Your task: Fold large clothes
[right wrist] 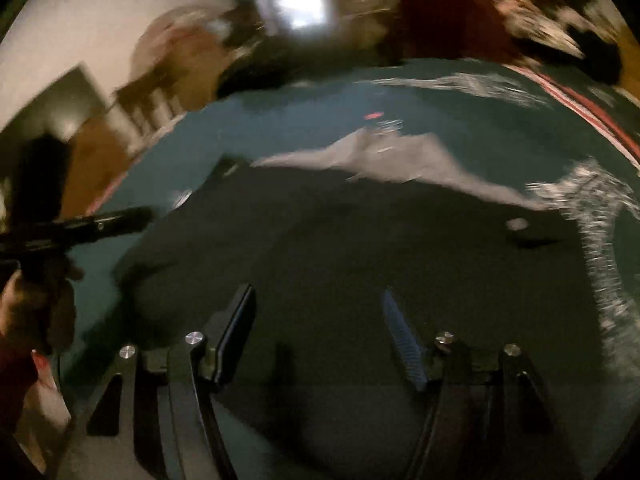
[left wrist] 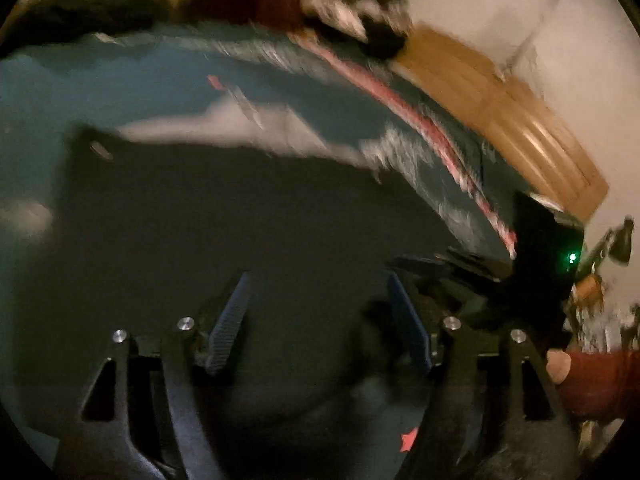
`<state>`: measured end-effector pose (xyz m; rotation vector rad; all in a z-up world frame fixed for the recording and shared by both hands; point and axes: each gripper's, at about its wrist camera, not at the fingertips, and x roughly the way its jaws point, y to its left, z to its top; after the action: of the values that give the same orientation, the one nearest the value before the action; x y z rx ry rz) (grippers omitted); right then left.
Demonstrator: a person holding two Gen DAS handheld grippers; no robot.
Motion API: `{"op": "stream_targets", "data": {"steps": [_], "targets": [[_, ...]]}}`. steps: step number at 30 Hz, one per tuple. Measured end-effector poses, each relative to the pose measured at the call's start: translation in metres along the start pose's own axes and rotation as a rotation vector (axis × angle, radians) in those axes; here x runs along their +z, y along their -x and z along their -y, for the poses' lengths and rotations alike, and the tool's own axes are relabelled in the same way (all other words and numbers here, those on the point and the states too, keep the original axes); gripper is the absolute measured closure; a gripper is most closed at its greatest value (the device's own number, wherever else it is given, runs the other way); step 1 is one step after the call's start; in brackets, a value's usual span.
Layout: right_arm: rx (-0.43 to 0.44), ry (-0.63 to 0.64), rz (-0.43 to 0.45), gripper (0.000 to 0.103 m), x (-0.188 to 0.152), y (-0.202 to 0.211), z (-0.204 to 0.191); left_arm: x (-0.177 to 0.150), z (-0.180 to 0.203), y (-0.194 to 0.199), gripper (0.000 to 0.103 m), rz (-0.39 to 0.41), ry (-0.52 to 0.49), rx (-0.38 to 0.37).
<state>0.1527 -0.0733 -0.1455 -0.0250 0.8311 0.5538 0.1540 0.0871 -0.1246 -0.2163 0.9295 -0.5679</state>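
**Dark garment spread flat, both hand-held grippers released above it**

The dark garment (left wrist: pixel 240 220) lies spread on a teal cover (left wrist: pixel 100 80), filling the ground directly ahead of and beneath both tools. Along its far edge a pale grey lining or inner panel (right wrist: pixel 400 160) shows as a folded-back strip. In the right wrist view a small light button or tag (right wrist: pixel 518 224) sits on the cloth ahead and to the right of the fingers; both pictures are blurred, so finer detail cannot be told.

The left hand-held gripper (left wrist: pixel 320 312) hangs over the garment with its jaws apart and nothing between them; only the dark cloth shows in the gap. The right hand-held gripper (right wrist: pixel 320 328) is likewise released, jaws wide, no fabric pinched. Whether either set of fingertips touches the cloth cannot be told.

To the right of the left tool, the other tool's black body with a green light (left wrist: pixel 572 258) is just beside it, along with a dark red sleeve (left wrist: pixel 600 384). Beyond the garment, the teal cover carries white patterning and a pink stripe (left wrist: pixel 420 120) near its edge. Past that, ahead, lies a heap of mixed clothes (right wrist: pixel 500 12), with wooden flooring (left wrist: pixel 500 120) and a pale wall (left wrist: pixel 520 8) further off.
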Motion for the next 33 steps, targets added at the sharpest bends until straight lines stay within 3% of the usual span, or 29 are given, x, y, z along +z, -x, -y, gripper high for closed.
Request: {"op": "stream_targets", "data": {"steps": [2,4,7,11,12,15,17,18,20,23,26,28,31,33], "targets": [[-0.019,0.034,-0.074,0.042,-0.021,-0.022,-0.011,-0.02,-0.018,-0.023,0.038,-0.09,0.05,0.074],[-0.065,0.046,-0.107,0.044,-0.037,-0.027,-0.004,-0.034,-0.041,-0.011,0.065,-0.072,0.101,0.055],[-0.108,0.032,-0.108,0.046,-0.053,-0.006,0.028,-0.05,-0.081,0.036,0.065,-0.02,0.161,0.12],[-0.198,-0.034,-0.119,0.046,-0.072,0.032,0.089,-0.078,-0.154,0.107,0.058,0.078,0.364,0.281],[-0.217,-0.056,-0.121,0.046,-0.075,0.041,0.104,-0.087,-0.171,0.127,0.052,0.093,0.421,0.375],[-0.323,-0.13,-0.129,0.04,-0.076,0.071,0.135,-0.112,-0.188,0.173,0.051,0.143,0.516,0.473],[-0.439,-0.184,-0.145,0.036,-0.08,0.096,0.149,-0.117,-0.173,0.186,0.047,0.144,0.49,0.526],[-0.454,-0.205,-0.138,0.036,-0.082,0.108,0.148,-0.117,-0.16,0.188,0.042,0.147,0.456,0.534],[-0.444,-0.215,-0.106,0.033,-0.087,0.134,0.133,-0.117,-0.125,0.184,0.033,0.148,0.36,0.525],[-0.39,-0.154,-0.101,0.019,-0.109,0.147,0.085,-0.114,-0.063,0.146,0.021,0.136,0.231,0.492],[-0.353,-0.104,-0.147,0.019,-0.133,0.128,0.05,-0.117,-0.034,0.103,0.017,0.111,0.191,0.473],[-0.351,-0.122,-0.169,0.019,-0.143,0.114,0.047,-0.124,-0.033,0.079,0.015,0.045,0.202,0.481],[-0.395,-0.13,-0.219,0.014,-0.158,0.089,0.05,-0.129,-0.035,0.054,0.0,0.0,0.149,0.577],[-0.409,-0.144,-0.188,0.007,-0.163,0.087,0.052,-0.127,-0.032,0.05,0.0,-0.029,0.115,0.64]]}}
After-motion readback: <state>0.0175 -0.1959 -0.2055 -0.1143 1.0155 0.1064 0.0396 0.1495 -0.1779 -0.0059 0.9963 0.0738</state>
